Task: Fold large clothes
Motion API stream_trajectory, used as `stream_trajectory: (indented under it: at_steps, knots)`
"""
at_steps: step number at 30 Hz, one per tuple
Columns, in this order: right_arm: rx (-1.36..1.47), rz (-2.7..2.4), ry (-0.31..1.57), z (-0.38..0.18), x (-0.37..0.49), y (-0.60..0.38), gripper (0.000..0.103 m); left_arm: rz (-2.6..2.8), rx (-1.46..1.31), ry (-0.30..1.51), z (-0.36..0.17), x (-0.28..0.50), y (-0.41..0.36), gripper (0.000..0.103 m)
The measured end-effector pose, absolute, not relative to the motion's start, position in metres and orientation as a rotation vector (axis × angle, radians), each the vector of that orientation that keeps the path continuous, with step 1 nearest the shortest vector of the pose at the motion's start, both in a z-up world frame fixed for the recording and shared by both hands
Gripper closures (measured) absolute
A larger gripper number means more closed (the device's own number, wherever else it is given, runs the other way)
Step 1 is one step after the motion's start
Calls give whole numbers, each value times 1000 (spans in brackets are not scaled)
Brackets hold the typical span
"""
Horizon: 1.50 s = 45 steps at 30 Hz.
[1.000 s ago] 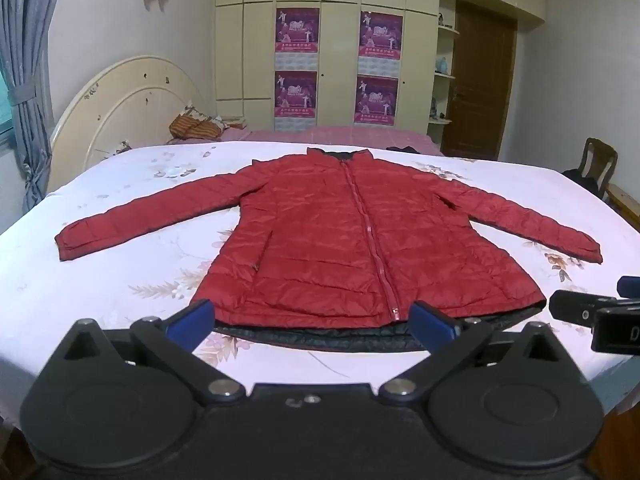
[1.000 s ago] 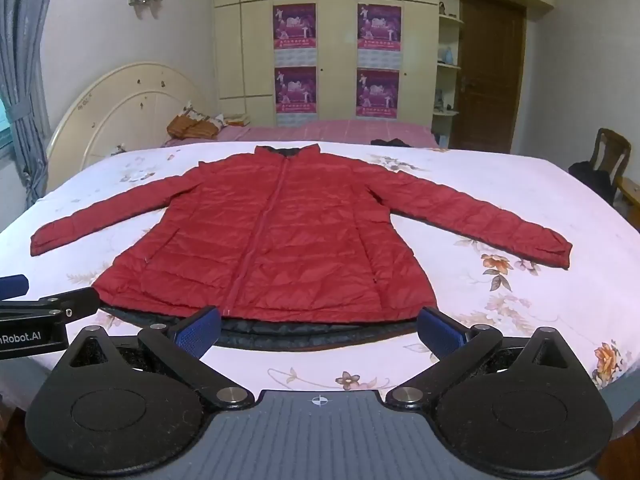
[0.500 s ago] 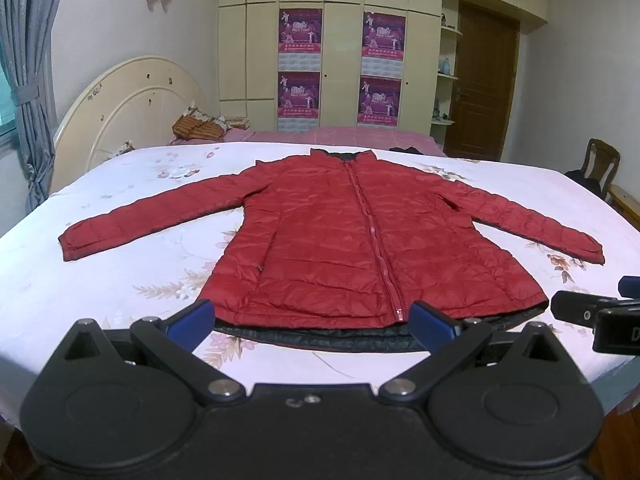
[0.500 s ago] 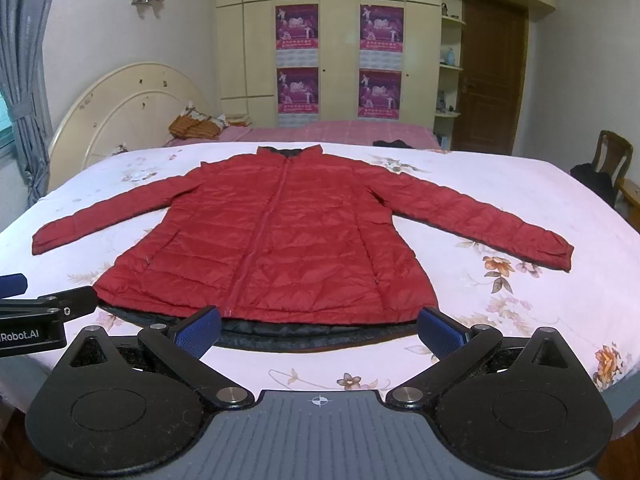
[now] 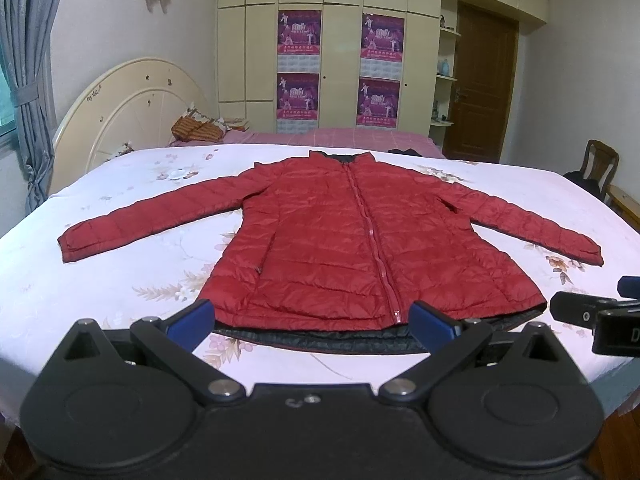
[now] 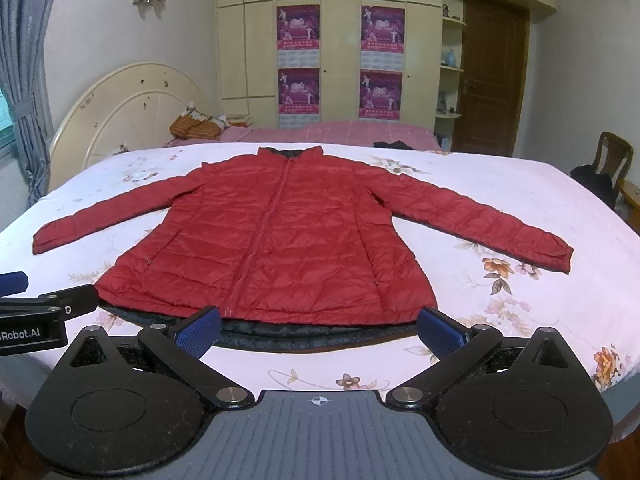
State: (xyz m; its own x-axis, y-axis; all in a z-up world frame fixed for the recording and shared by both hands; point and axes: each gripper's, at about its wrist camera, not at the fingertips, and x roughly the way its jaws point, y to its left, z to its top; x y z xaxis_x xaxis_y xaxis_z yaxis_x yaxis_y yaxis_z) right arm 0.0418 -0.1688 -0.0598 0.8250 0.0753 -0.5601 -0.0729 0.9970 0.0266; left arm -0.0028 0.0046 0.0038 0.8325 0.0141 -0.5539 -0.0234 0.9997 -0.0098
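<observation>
A red quilted jacket (image 5: 344, 236) (image 6: 276, 232) lies flat and zipped on the bed, collar far, both sleeves spread out, dark lining showing under the near hem. My left gripper (image 5: 310, 322) is open at the bed's near edge, just short of the hem, nothing between its blue pads. My right gripper (image 6: 320, 330) is open too, facing the hem's middle, apart from the cloth. The right gripper's tip (image 5: 588, 312) shows at the right of the left wrist view. The left gripper's tip (image 6: 48, 304) shows at the left of the right wrist view.
The bed (image 5: 120, 288) has a white floral sheet and a cream headboard (image 5: 128, 120) at the left. A second pink bed (image 5: 340, 136) and wardrobes (image 5: 340, 40) stand behind. A wooden chair (image 5: 600, 168) and a door (image 5: 480, 84) are at the right. A curtain (image 5: 28, 80) hangs left.
Both views have risen and tilted slightly, so the jacket sits a little lower in frame. Both grippers stay open and the jacket has not moved.
</observation>
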Motion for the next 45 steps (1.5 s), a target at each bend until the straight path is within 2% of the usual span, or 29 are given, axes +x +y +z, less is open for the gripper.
stream_trajectory:
  at_steps: [45]
  knots:
    - [8,67,591,-56,42,-173,0,12,-13,578,6,4,-3,0]
